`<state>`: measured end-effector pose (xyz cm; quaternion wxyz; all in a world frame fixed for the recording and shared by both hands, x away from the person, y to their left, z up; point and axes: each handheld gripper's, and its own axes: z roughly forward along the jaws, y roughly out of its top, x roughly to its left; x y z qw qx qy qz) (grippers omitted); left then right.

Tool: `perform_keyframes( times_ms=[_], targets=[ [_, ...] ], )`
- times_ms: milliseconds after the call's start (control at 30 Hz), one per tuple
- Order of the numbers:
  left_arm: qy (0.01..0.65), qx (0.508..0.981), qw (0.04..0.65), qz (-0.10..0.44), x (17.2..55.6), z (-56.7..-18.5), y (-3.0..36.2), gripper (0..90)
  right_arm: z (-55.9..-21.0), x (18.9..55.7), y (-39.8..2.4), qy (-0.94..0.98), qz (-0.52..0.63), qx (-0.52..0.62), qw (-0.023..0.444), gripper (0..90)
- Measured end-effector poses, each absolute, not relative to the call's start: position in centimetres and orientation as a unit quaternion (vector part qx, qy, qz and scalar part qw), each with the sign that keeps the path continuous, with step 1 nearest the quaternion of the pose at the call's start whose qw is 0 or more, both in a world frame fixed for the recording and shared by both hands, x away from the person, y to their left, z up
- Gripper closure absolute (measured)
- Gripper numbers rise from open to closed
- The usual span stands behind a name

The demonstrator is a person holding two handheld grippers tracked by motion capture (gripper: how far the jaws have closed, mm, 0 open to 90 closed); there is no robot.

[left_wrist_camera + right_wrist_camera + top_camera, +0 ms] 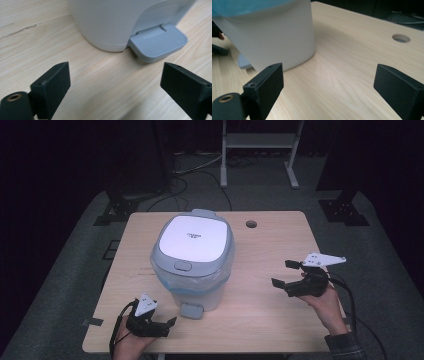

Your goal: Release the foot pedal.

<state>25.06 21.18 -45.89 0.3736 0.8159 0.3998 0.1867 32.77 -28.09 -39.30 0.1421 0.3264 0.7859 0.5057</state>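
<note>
Two grippers, left (pixel 161 324) and right (pixel 284 274), gape wide, holding nothing. Bin (pixel 194 260) mid-table hides its far side; its pedal (pixel 191 310) faces near. Bare table (pixel 265 310) lies right.

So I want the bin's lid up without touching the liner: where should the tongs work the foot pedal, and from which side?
Go for the grey foot pedal, pressing its ribbed flat top from above. It juts from the bin base toward the person, clear of the liner. The left tongs, open, sit just beside it.
</note>
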Motion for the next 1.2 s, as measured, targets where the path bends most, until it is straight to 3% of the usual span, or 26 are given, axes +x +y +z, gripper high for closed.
perform_keyframes(
  times_ms=[167, 800, 1200],
  targets=[
    [0.399, 0.821, 0.363, 0.187, 25.5, -46.2, 21.9, 0.7, -40.6, 32.5, -28.9, 0.793, 0.481, 0.342, 0.153, 1.8],
    [0.39, 0.839, 0.328, 0.191, 26.7, -47.7, 23.6, 0.0, -46.8, 32.8, -30.2, 0.83, 0.384, 0.364, 0.176, 0.8],
    [0.389, 0.837, 0.339, 0.18, 27.1, -48.2, 24.1, 0.0, -48.5, 33.3, -30.2, 0.838, 0.364, 0.367, 0.177, 0.8]
  ],
)
